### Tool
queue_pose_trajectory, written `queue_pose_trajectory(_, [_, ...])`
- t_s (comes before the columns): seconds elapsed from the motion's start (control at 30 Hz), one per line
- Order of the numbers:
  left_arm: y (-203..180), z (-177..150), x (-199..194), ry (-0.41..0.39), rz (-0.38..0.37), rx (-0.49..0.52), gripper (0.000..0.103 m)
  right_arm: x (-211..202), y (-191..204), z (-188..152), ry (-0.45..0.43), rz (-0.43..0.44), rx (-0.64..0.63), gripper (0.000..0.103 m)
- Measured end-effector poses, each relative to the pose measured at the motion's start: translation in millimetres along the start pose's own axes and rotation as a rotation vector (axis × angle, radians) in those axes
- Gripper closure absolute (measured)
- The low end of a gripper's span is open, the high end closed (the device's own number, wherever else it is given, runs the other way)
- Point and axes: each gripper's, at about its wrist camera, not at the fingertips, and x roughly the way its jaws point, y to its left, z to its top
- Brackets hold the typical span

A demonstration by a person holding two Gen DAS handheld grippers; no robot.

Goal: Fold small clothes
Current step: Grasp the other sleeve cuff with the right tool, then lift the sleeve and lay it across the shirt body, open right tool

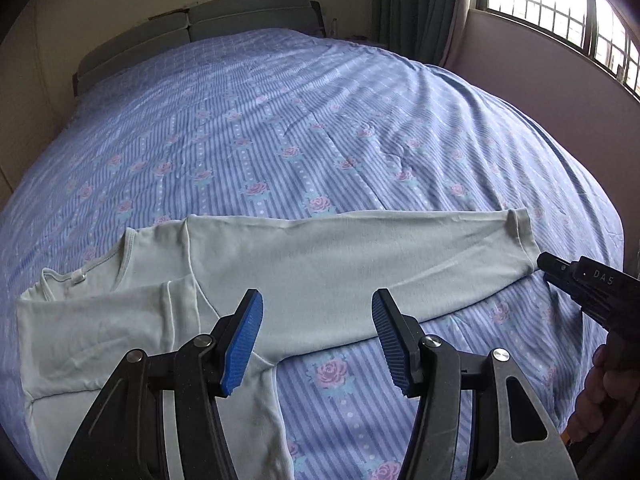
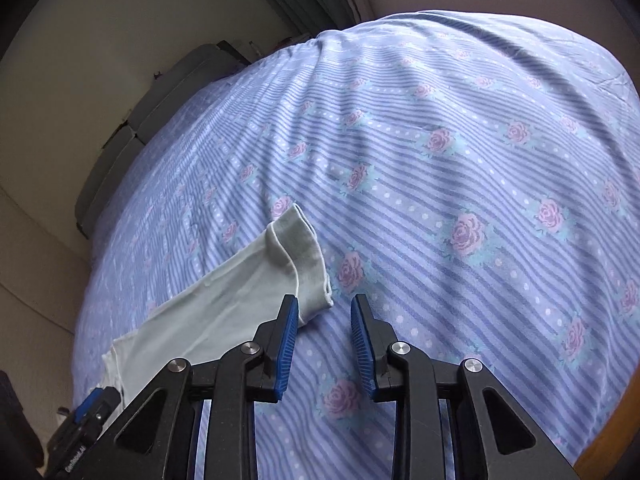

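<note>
While the pale shirt [image 1: 224,280] lies flat on the bed [image 1: 320,120], sleeve [image 2: 256,280] outstretched, left claw [image 1: 316,340] spread above it and right claw [image 2: 324,344] part-open, empty beside the cuff, fabric looks light, limp; pinch cuff edge.

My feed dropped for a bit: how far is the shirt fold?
Done: the shirt lies flat on the bed, and one sleeve looks folded across the chest. In hand: nothing is gripped; the right tongs sit open beside the other sleeve's cuff, and the left tongs hover open. Left: fold that sleeve, then the body.
</note>
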Motion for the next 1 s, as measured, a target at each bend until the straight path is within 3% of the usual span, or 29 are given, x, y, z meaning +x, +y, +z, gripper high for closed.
queue_pose_trajectory(0.1, [-1,2,2,-0.001,0.002,-0.002,0.047,11,0,1,0.011,0.023,0.011,0.079])
queue_pose_trajectory(0.17, [0,3,3,-0.001,0.003,-0.003,0.047,19,0,3,0.028,0.041,0.024,0.090])
queue_pose_trajectory(0.23, [1,4,1,-0.004,0.004,-0.006,0.047,21,1,5,0.024,0.044,0.033,0.094])
queue_pose_trajectory(0.57, [41,3,-29,-0.031,0.012,-0.061,0.047,-28,67,11,-0.109,0.055,-0.148,0.096])
queue_pose_trajectory(0.77, [108,-8,-65,-0.065,0.050,-0.140,0.047,-56,144,-2,-0.147,0.117,-0.275,0.096])
queue_pose_trajectory(1.0, [213,-34,-108,-0.097,0.126,-0.253,0.047,-62,251,-43,-0.137,0.216,-0.419,0.096])
